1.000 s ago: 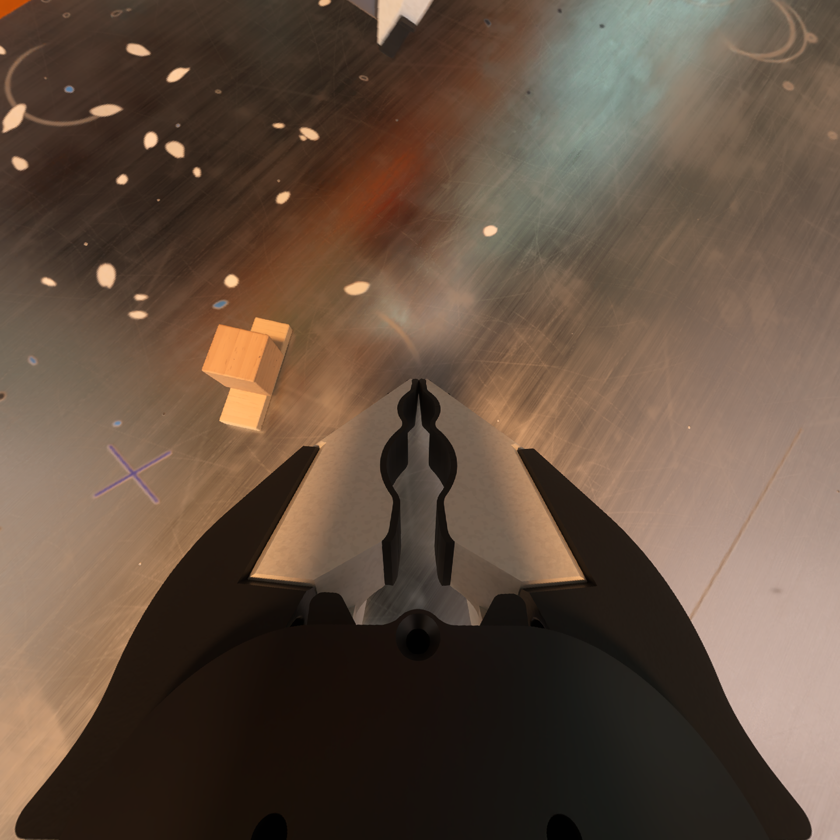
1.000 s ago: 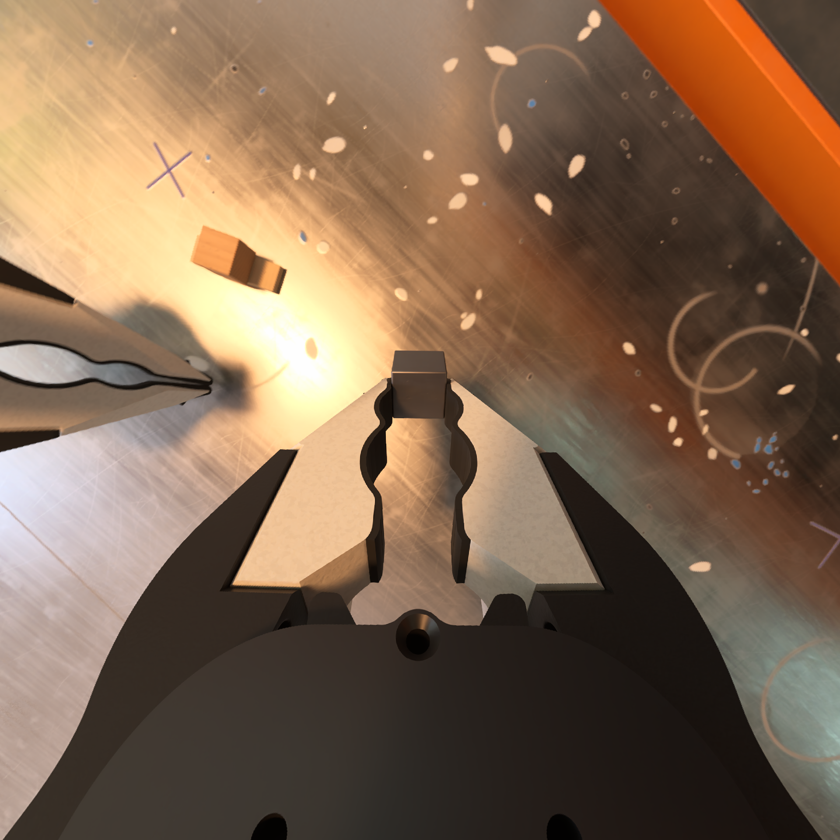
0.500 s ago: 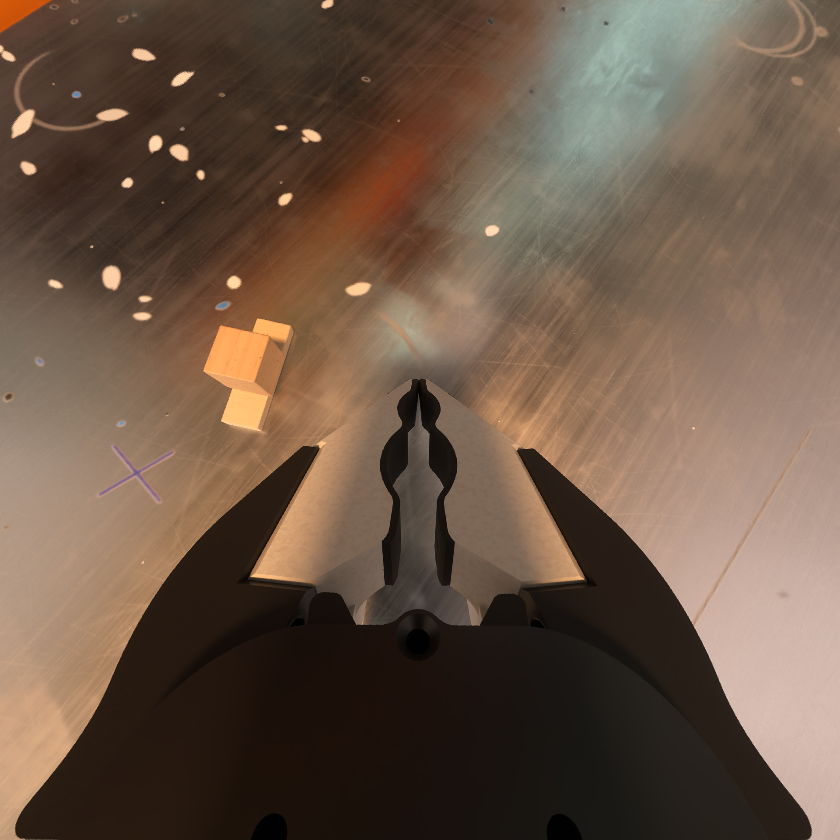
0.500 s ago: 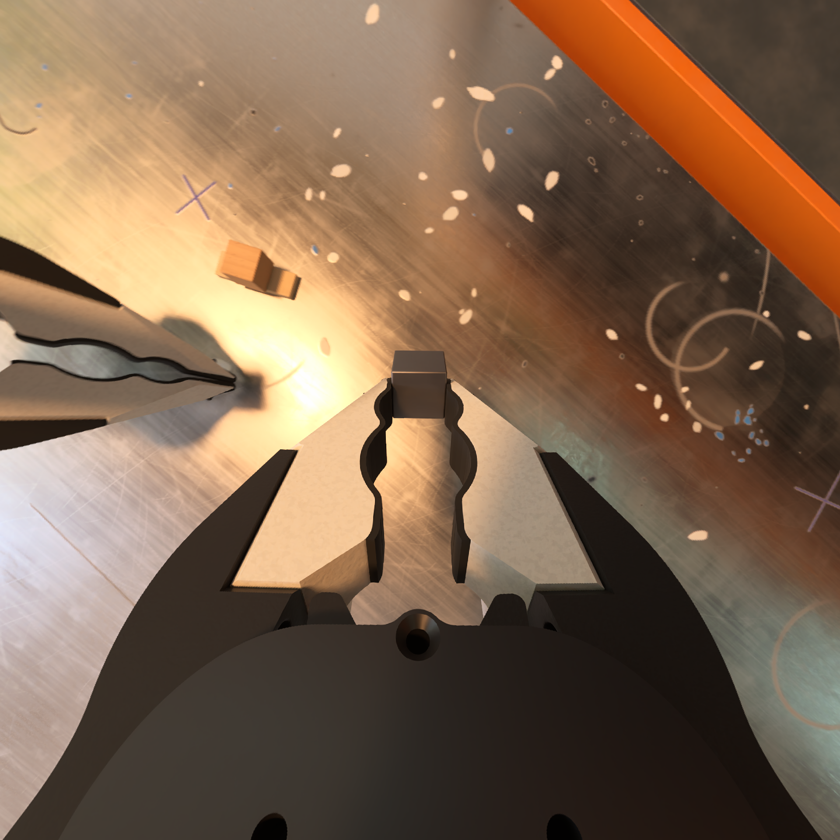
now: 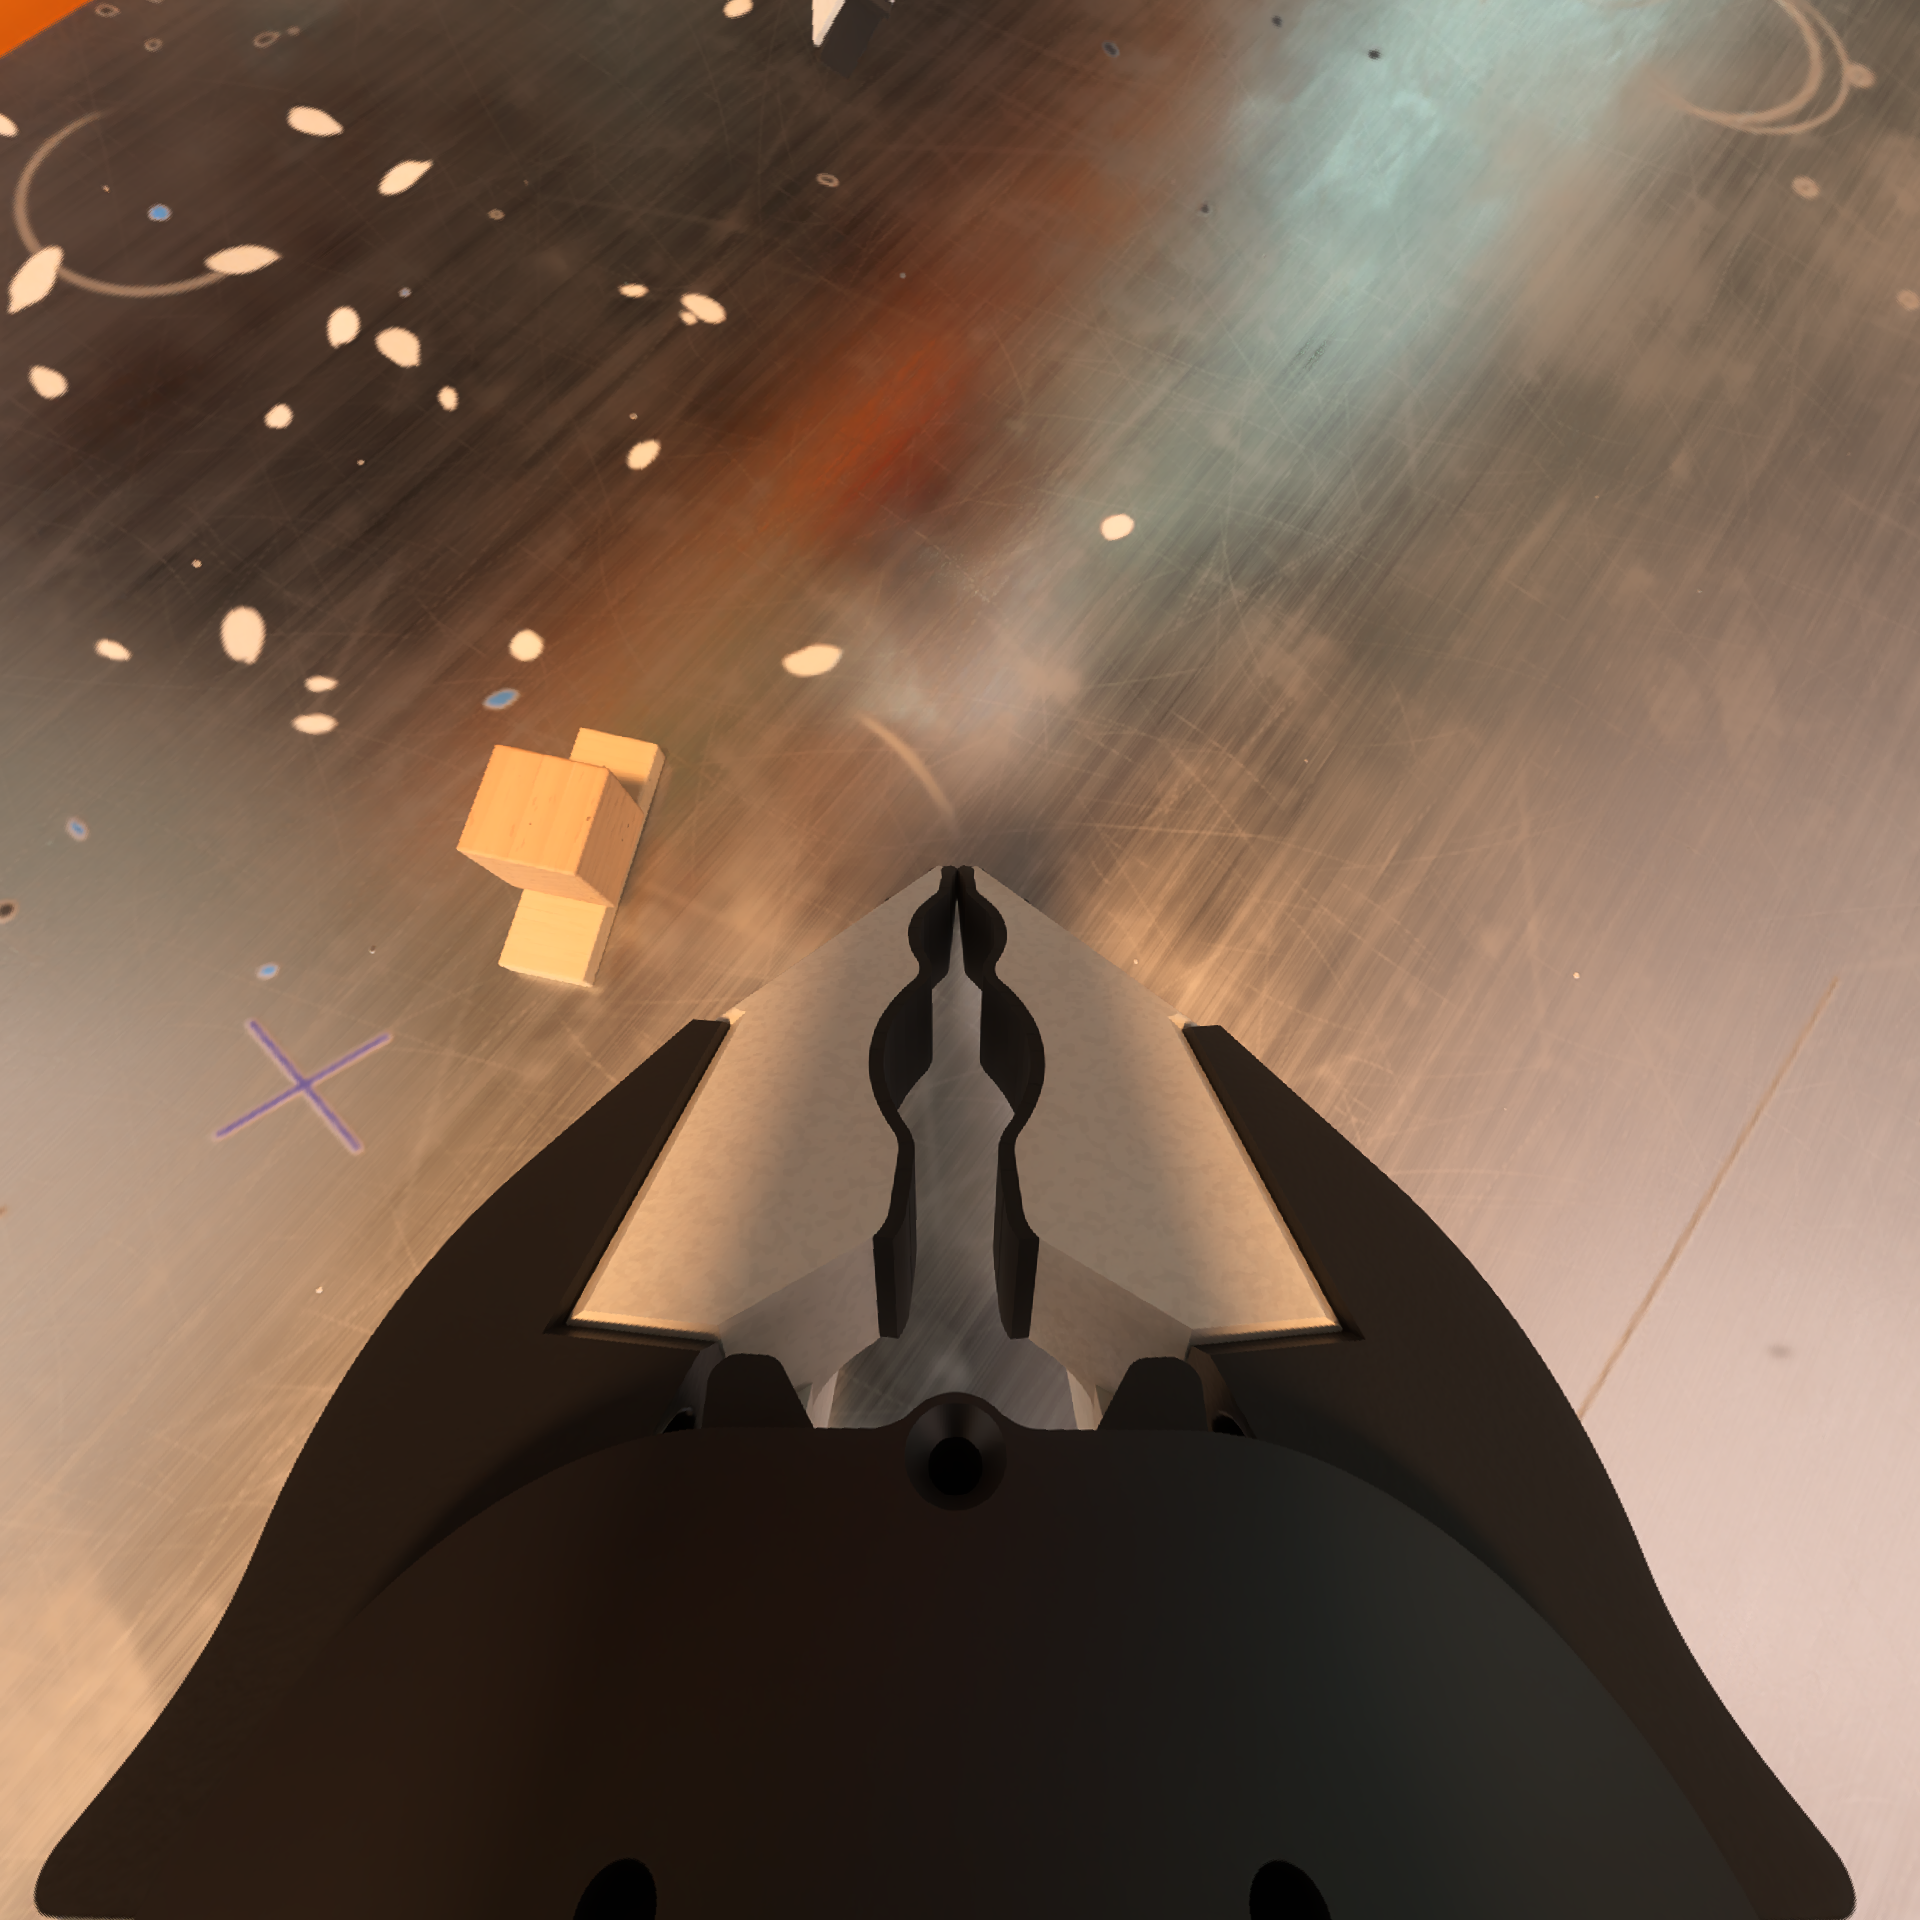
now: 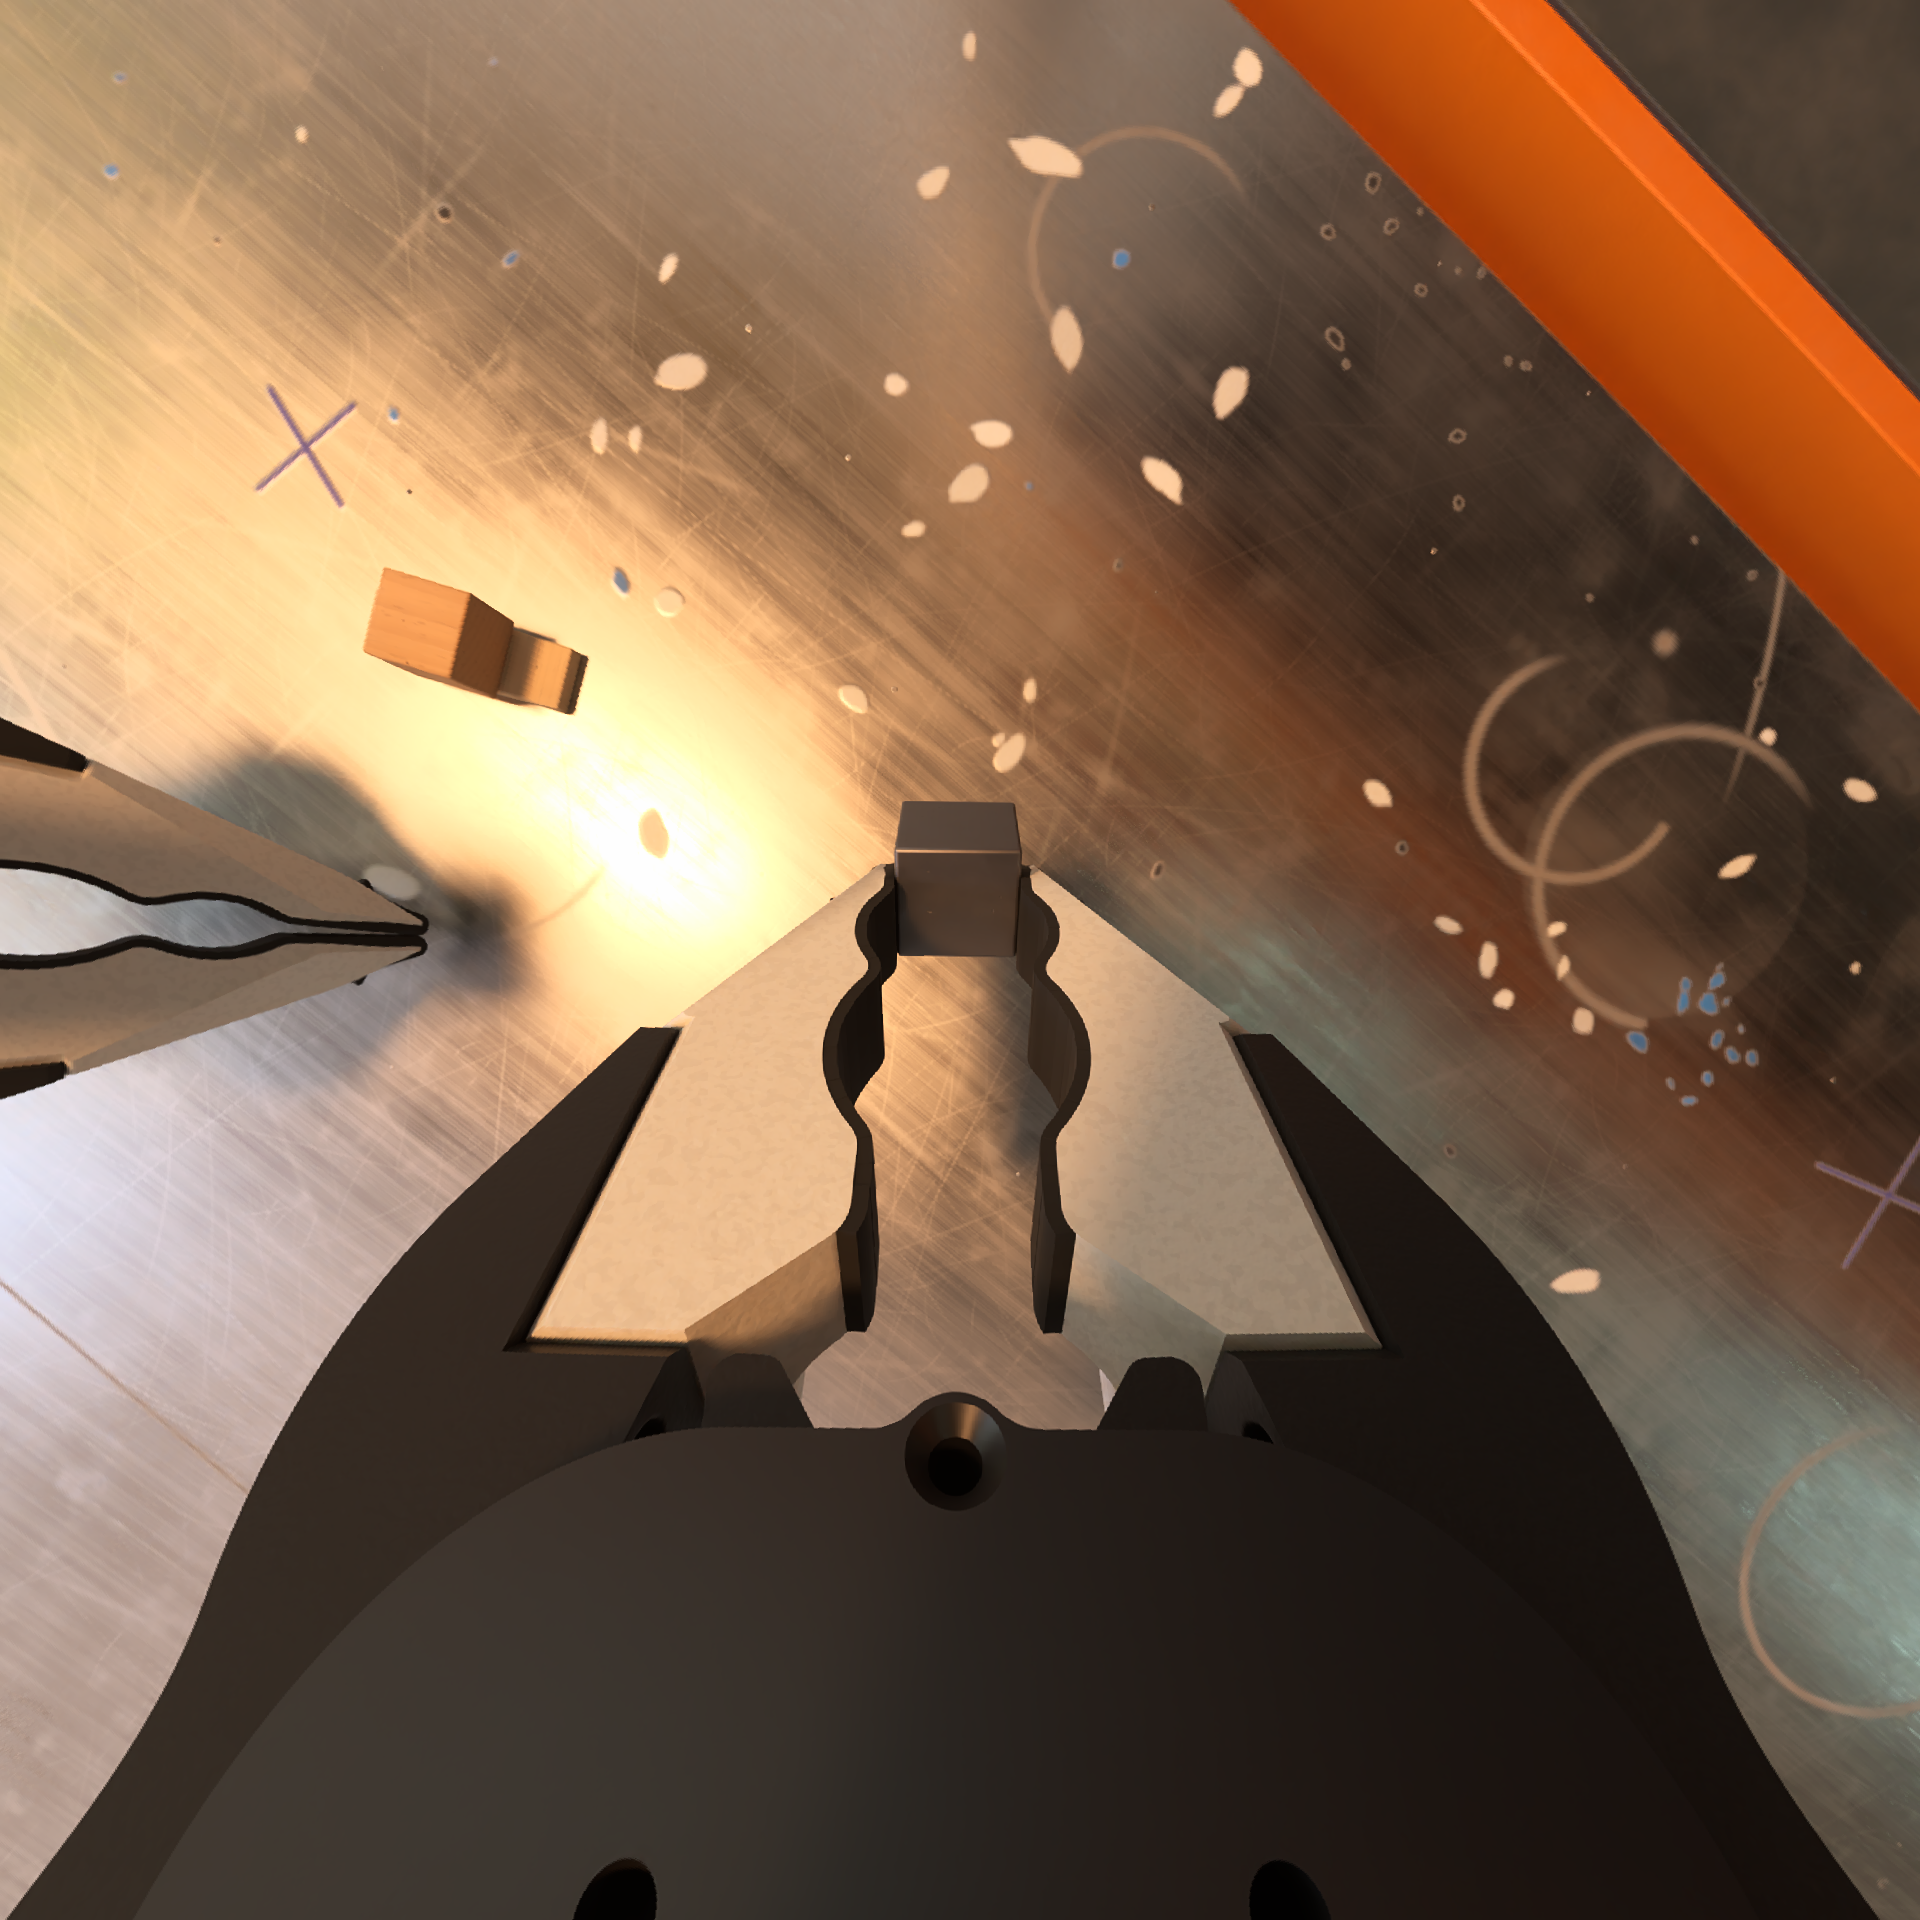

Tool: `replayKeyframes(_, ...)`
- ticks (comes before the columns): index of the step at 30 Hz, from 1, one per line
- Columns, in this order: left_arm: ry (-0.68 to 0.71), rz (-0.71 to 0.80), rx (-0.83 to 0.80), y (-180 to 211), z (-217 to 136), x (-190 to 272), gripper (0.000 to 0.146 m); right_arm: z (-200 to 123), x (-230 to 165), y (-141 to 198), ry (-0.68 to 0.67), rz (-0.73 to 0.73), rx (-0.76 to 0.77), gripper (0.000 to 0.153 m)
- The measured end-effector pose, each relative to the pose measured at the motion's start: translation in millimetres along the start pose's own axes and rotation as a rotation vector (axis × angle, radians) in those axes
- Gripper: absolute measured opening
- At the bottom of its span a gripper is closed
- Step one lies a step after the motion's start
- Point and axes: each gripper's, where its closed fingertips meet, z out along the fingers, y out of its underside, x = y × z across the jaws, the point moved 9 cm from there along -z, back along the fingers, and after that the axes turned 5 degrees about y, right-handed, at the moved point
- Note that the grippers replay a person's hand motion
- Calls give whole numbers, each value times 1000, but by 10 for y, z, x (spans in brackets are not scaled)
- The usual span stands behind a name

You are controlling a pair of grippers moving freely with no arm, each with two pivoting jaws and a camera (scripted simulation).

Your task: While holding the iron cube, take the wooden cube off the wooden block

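Note:
A pale wooden cube (image 5: 551, 826) sits on top of a flat wooden block (image 5: 556, 935) on the scratched metal table, ahead and to the left of my left gripper (image 5: 956, 878), which is shut and empty. My right gripper (image 6: 956, 883) is shut on a grey iron cube (image 6: 956, 878) and holds it above the table. In the right wrist view the wooden cube (image 6: 436, 634) and wooden block (image 6: 545, 670) lie far left, beyond the left gripper (image 6: 416, 930), which comes in from the left edge.
An orange bar (image 6: 1621, 239) runs along the table's edge at the upper right of the right wrist view. A purple cross mark (image 5: 303, 1086) lies near the block. Pale flecks and ring marks cover the table. The tip of the other gripper (image 5: 847, 21) shows at the top edge.
The right gripper has shifted with the iron cube, so the wooden pieces and left gripper sit lower and larger in its view. The left gripper has hardly moved and stays shut.

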Motion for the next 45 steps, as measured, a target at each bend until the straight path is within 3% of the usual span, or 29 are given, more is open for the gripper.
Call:
replayKeyframes(12, -2, 2, 0, -1, 1, 2, 0, -74, 188, 168, 14, 29, -14, 22)
replayKeyframes(18, -3, 3, 0, 0, 1, 2, 0, -180, 286, 41, 71, 34, 64, 22)
replayKeyframes(25, -1, 4, 0, 1, 1, 2, 0, 13, 436, -103, 77, 43, 40, 22)
replayKeyframes(34, 6, 3, -1, 2, 1, -1, 0, 162, 487, -170, 78, 44, 6, 22)
replayKeyframes(45, 12, -3, 0, 1, 0, -9, 0, 63, 331, -57, 70, 30, -24, 22)
